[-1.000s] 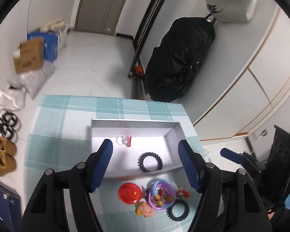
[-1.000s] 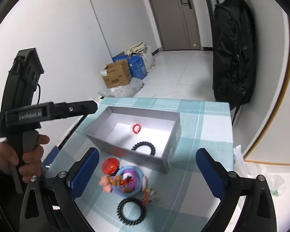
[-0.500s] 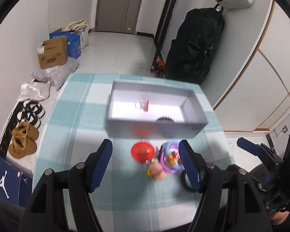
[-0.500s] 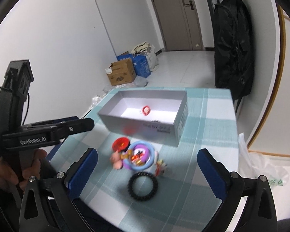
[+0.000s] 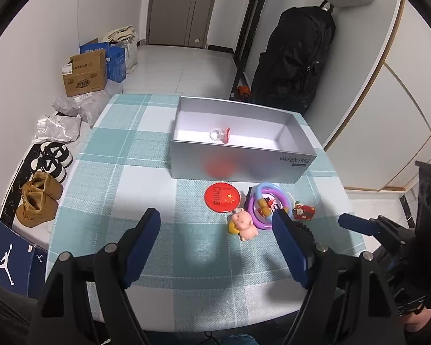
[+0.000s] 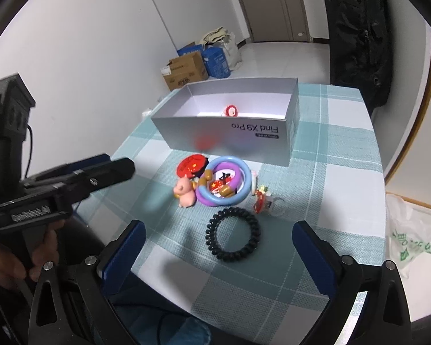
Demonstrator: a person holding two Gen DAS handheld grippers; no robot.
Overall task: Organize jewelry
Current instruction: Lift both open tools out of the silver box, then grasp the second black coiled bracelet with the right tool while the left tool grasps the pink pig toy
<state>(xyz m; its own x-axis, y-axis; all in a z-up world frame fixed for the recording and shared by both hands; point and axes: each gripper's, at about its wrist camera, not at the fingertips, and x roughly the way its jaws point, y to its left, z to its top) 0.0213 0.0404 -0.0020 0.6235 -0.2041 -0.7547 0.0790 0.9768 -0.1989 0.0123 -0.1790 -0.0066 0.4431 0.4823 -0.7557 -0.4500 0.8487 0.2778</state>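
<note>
A silver open box [image 5: 241, 164] [image 6: 232, 132] stands on the checked tablecloth with a red-topped ring [image 5: 221, 135] [image 6: 230, 111] inside. In front of it lie a red round badge [image 5: 221, 197] [image 6: 191, 165], a blue and purple ring bundle [image 5: 268, 204] [image 6: 225, 181], a pink pig charm [image 5: 244, 224] [image 6: 184, 191], a small red charm [image 5: 303, 212] [image 6: 261, 198] and a black coil hair tie [image 6: 232, 234]. My left gripper [image 5: 215, 244] is open and empty, near the pile. My right gripper [image 6: 215, 256] is open and empty, behind the hair tie.
The table [image 5: 146, 143] has its front edge close to me. A black backpack [image 5: 293, 57] hangs behind the box. Cardboard boxes [image 5: 84, 76], bags and shoes [image 5: 40, 198] lie on the floor to the left. A plastic bag [image 6: 411, 241] lies to the right.
Both grippers have pulled back from the box toward the table's front edge. The left one was over the box a second ago. Both stayed open.
</note>
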